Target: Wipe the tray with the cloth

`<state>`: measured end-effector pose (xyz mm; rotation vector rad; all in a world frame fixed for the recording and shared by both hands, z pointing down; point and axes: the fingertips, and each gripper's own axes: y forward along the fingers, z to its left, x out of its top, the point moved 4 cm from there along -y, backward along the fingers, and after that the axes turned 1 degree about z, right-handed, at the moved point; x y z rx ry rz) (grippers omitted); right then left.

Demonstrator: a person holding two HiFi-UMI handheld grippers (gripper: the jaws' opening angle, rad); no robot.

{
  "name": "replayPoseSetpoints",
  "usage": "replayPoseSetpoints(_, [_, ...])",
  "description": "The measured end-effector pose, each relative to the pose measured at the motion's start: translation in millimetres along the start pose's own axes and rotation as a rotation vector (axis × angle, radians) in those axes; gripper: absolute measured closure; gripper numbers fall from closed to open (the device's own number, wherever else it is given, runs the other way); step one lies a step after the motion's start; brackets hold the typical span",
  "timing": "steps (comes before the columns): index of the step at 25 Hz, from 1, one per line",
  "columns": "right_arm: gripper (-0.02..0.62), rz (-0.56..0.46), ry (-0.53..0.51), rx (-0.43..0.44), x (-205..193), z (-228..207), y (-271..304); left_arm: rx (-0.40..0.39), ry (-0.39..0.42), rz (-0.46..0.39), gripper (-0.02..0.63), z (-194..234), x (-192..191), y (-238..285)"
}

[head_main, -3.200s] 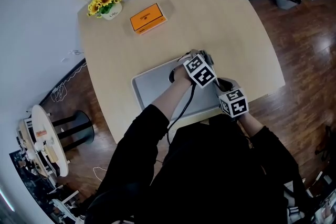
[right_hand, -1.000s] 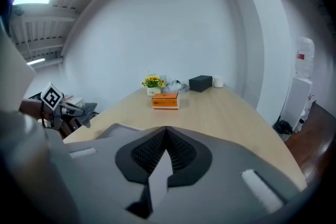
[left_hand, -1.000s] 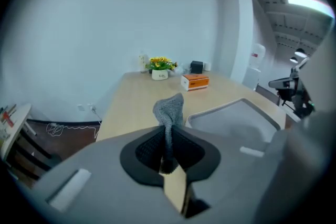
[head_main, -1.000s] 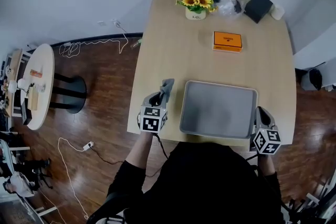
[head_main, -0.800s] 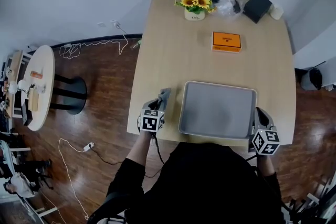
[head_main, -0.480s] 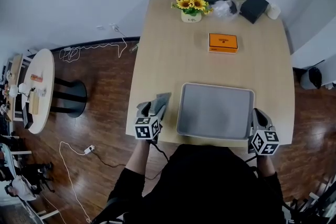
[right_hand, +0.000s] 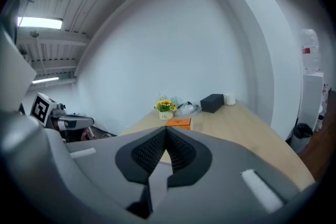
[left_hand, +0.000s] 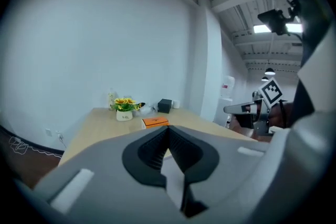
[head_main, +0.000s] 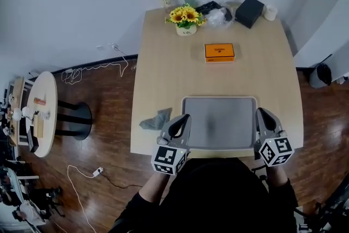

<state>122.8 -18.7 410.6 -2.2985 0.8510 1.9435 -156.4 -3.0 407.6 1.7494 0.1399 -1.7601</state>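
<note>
The grey tray lies empty near the table's front edge. The crumpled grey cloth rests on the table to the tray's left, free of both grippers. My left gripper hovers over the tray's near left corner. Its jaws have just closed and are shut on nothing. My right gripper hangs over the tray's near right edge, jaws shut and empty. Both grippers point toward the far end of the table.
On the wooden table beyond the tray lies an orange box. Along the far edge are a sunflower pot, a black box, a cup and some bottles. A round side table stands on the floor at left.
The left gripper let go of the cloth, which now lies by the table's left edge. It then rose and swung right to the tray's near left corner. The right gripper rose slightly.
</note>
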Motion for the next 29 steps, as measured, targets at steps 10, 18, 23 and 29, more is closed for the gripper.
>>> replayPoseSetpoints(10, [0.595, -0.105, -0.106, 0.045, 38, 21, -24, -0.058, -0.052, -0.003, 0.606, -36, 4, 11])
replayPoseSetpoints(18, [0.595, -0.103, -0.1, 0.04, 37, 17, -22, -0.065, -0.039, 0.015, 0.606, -38, 4, 16])
replayPoseSetpoints(23, [0.595, -0.096, -0.104, 0.043, 35, 19, -20, -0.066, -0.038, 0.027, 0.606, -38, 0, 17])
replayPoseSetpoints(29, [0.595, -0.097, -0.113, 0.047, 34, 19, -17, -0.062, -0.04, 0.025, 0.606, -36, 0, 20])
